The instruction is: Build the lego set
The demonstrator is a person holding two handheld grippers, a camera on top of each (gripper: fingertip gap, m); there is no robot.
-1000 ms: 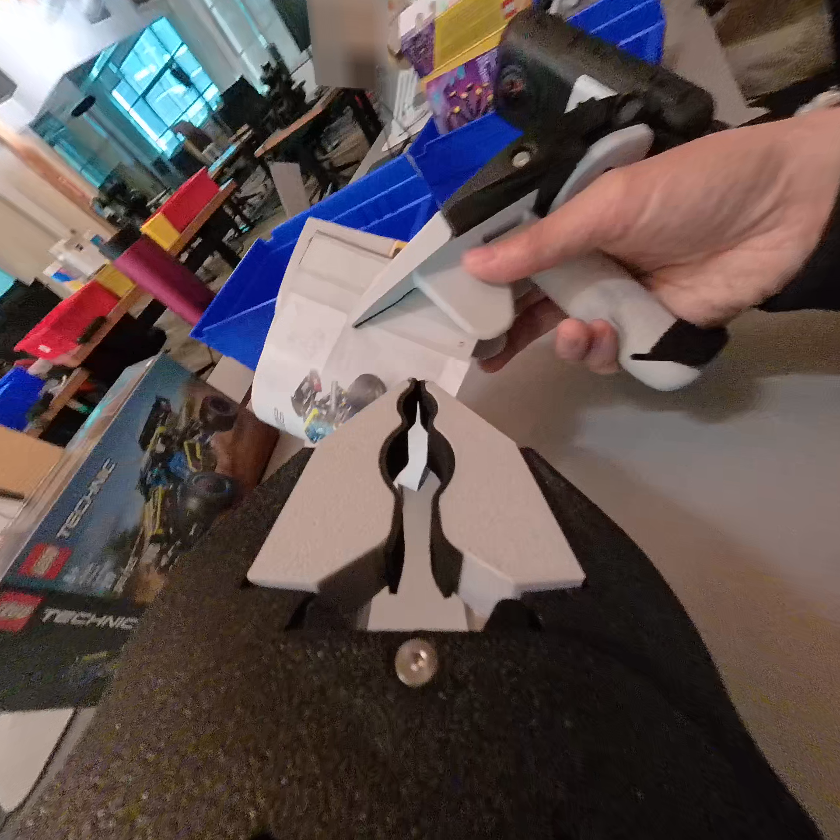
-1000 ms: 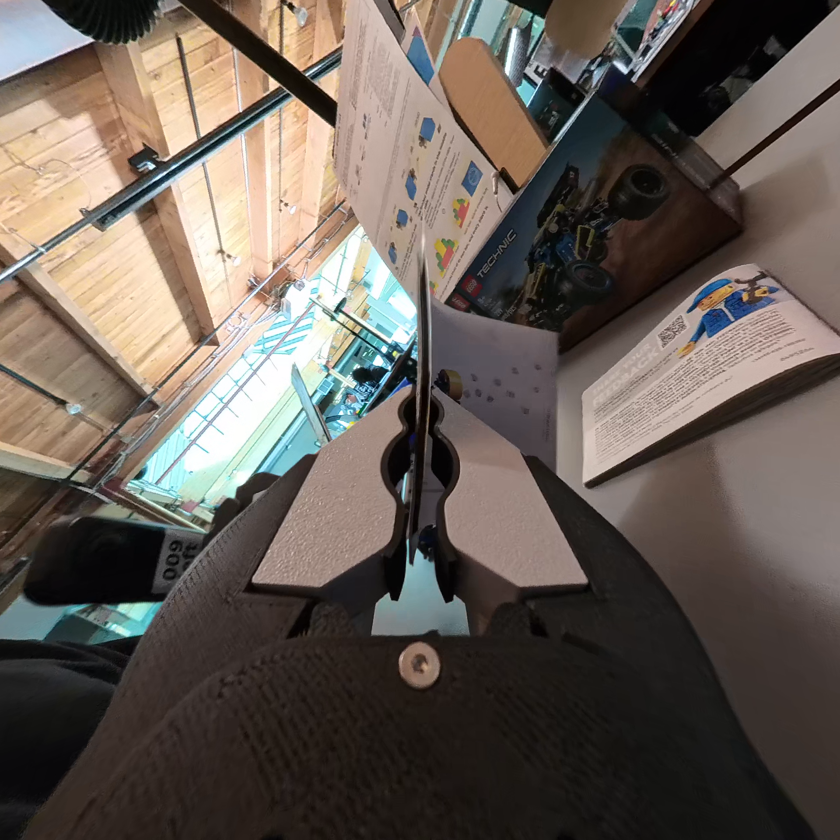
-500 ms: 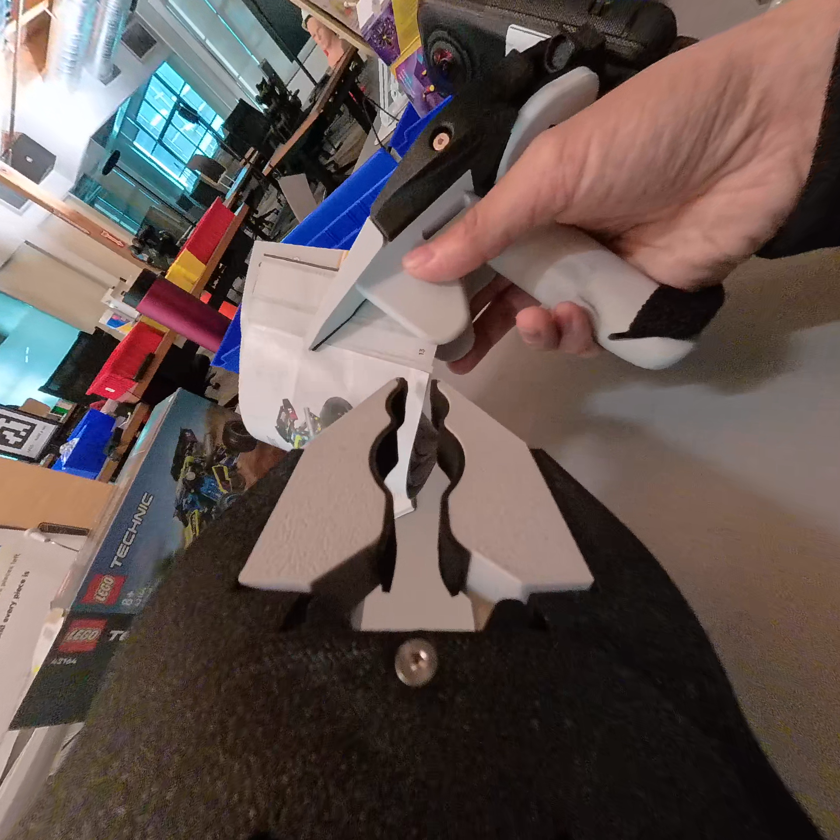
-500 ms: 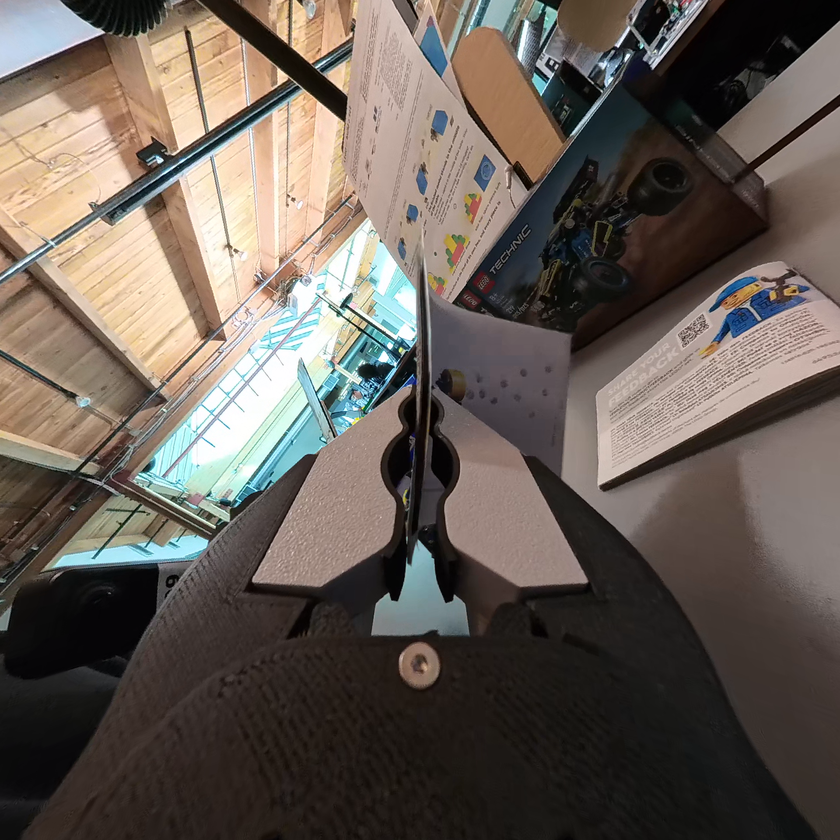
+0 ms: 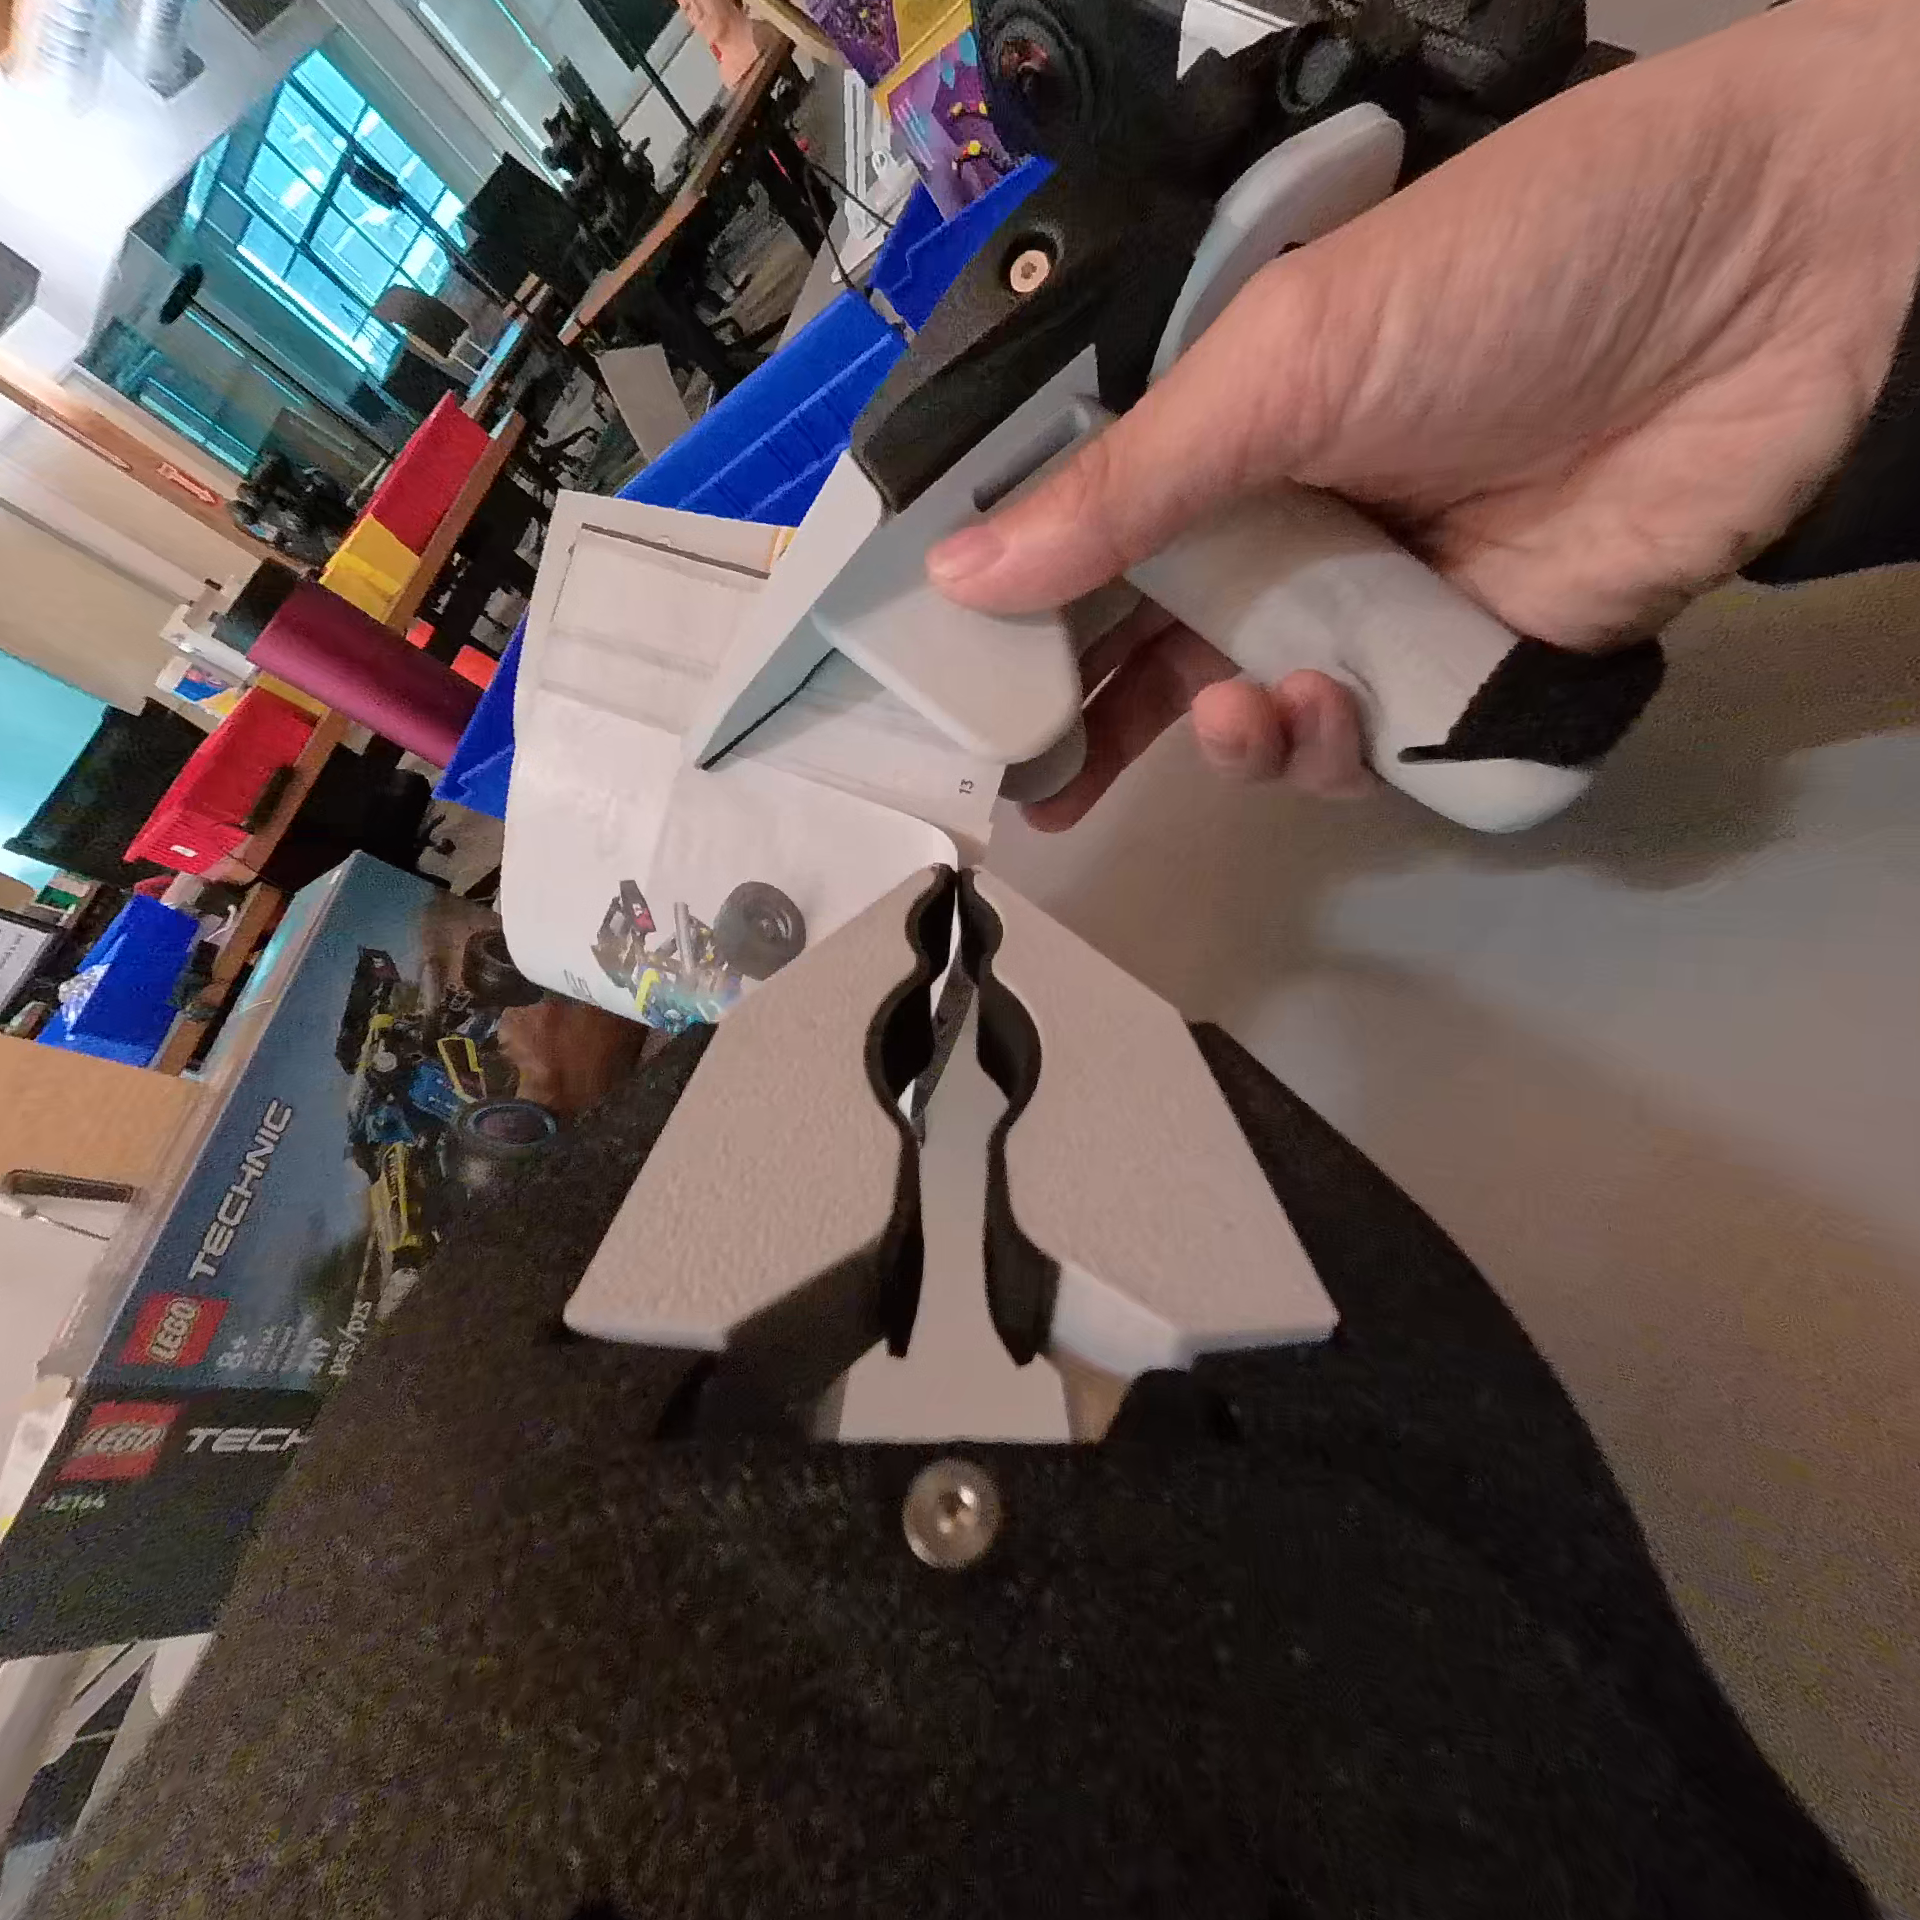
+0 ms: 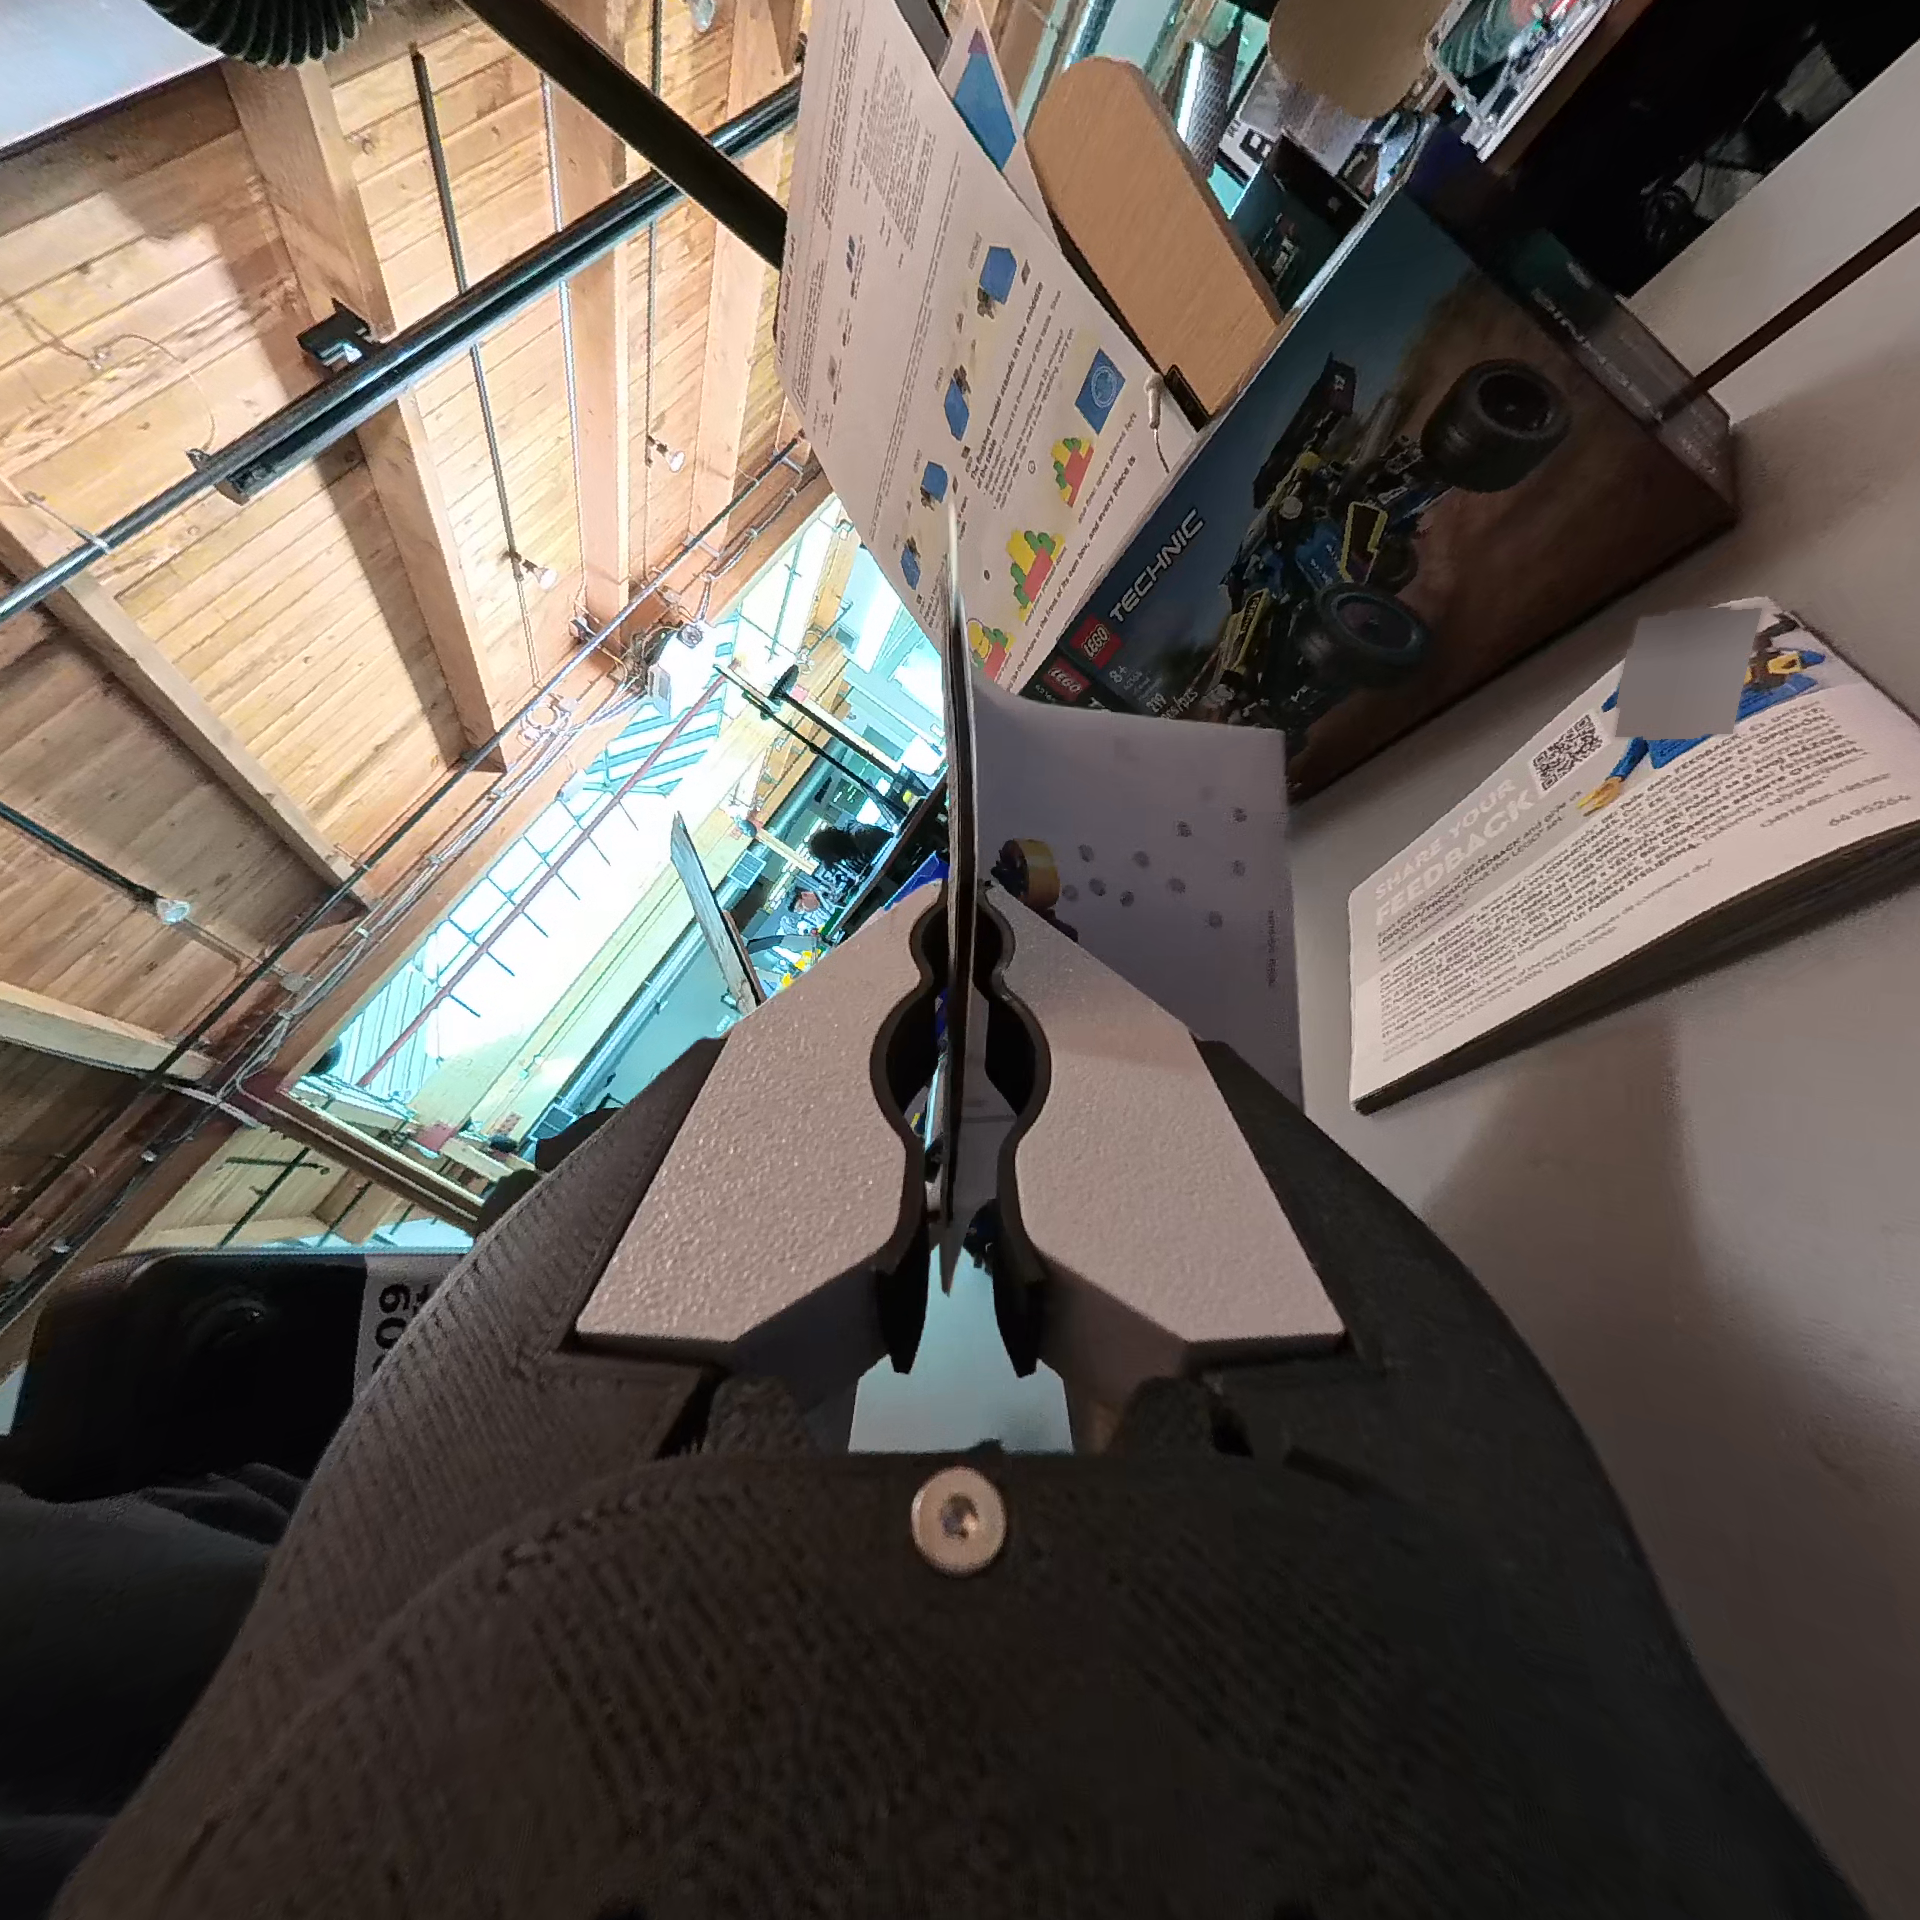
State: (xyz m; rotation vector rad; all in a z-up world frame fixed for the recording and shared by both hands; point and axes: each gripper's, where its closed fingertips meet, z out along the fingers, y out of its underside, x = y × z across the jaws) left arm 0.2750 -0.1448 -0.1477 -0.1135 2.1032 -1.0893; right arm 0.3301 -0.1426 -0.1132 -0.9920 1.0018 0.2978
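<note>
The white instruction booklet (image 5: 623,748) is held up above the table between both grippers. My left gripper (image 5: 956,883) is shut on the lower corner of one of its pages. My right gripper (image 5: 719,756), held by a hand (image 5: 1507,364), is shut on the upper pages. In the right wrist view my right gripper (image 6: 961,914) pinches the pages edge-on, and a loose page (image 6: 1143,831) hangs to the right. The set's box (image 5: 312,1091) stands at the left and shows in the right wrist view (image 6: 1351,540). No loose bricks are in view.
A second closed booklet (image 6: 1610,883) lies on the grey table (image 5: 1610,1091). A printed sheet (image 6: 935,343) stands up behind the box. Blue bins (image 5: 779,447) line the table's far side. The left gripper's black camera body (image 6: 187,1340) is at lower left. Spacing between my two grippers at the tips: around 6 cm.
My left gripper came up to the booklet, opened a little around a page corner, and has closed on it. The right gripper kept its hold on the pages.
</note>
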